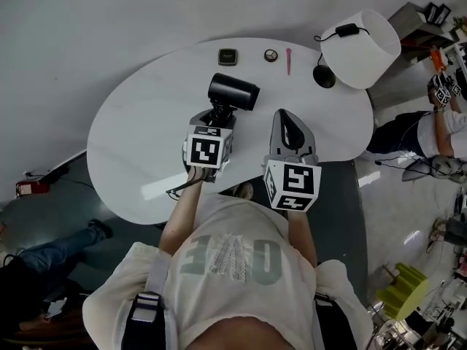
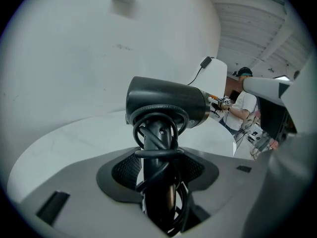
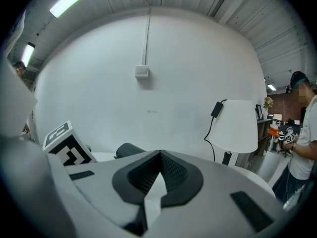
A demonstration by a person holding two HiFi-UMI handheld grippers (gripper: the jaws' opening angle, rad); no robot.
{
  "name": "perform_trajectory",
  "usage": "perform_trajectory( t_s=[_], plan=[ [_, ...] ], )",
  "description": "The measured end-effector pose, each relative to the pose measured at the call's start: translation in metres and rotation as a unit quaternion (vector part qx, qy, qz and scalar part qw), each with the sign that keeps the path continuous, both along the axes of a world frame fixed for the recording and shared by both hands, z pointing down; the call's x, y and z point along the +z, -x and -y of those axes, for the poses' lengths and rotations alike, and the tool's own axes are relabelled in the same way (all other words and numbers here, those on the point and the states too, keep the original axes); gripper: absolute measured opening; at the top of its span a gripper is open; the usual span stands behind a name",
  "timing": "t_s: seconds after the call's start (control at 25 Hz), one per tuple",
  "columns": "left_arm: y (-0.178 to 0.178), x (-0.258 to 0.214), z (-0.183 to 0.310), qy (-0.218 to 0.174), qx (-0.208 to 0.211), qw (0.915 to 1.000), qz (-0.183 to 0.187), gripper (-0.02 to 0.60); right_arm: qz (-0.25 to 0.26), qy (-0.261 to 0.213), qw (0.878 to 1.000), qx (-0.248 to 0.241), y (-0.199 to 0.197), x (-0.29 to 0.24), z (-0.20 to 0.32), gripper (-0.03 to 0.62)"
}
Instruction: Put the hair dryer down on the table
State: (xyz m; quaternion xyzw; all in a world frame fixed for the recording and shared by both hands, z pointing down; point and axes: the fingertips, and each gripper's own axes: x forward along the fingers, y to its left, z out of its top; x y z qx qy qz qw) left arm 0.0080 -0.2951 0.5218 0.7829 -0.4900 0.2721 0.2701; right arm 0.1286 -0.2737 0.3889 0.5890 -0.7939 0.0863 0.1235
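A black hair dryer [image 1: 232,91] stands upright over the white oval table [image 1: 139,130], its barrel pointing right. My left gripper [image 1: 218,117] is shut on the dryer's handle. In the left gripper view the handle [image 2: 159,192], wound with its black cord, sits between the pads of the left gripper [image 2: 159,175], with the barrel [image 2: 166,103] above. My right gripper [image 1: 283,117] hovers just right of the dryer, shut with nothing in it. In the right gripper view the tips of the right gripper [image 3: 159,156] meet, and the dryer barrel [image 3: 129,150] shows to the left behind them.
A white lamp [image 1: 361,46] with a black base [image 1: 324,76] stands at the table's far right. A small black square [image 1: 228,56], a round item [image 1: 271,55] and a pink pen [image 1: 288,60] lie along the far edge. A person [image 1: 438,126] stands beyond the table's right side.
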Motion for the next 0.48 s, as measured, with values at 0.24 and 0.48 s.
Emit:
perform_trajectory(
  t_s=[0.24, 0.48],
  plan=[
    [0.001, 0.043, 0.000, 0.055, 0.010, 0.9984, 0.008, 0.222, -0.017, 0.035, 0.999, 0.005, 0.004, 0.023, 0.001, 0.003],
    [0.002, 0.079, -0.001, 0.103, 0.016, 0.9943, 0.024, 0.222, -0.026, 0.058, 0.998, 0.010, 0.005, 0.040, 0.002, 0.003]
  ],
)
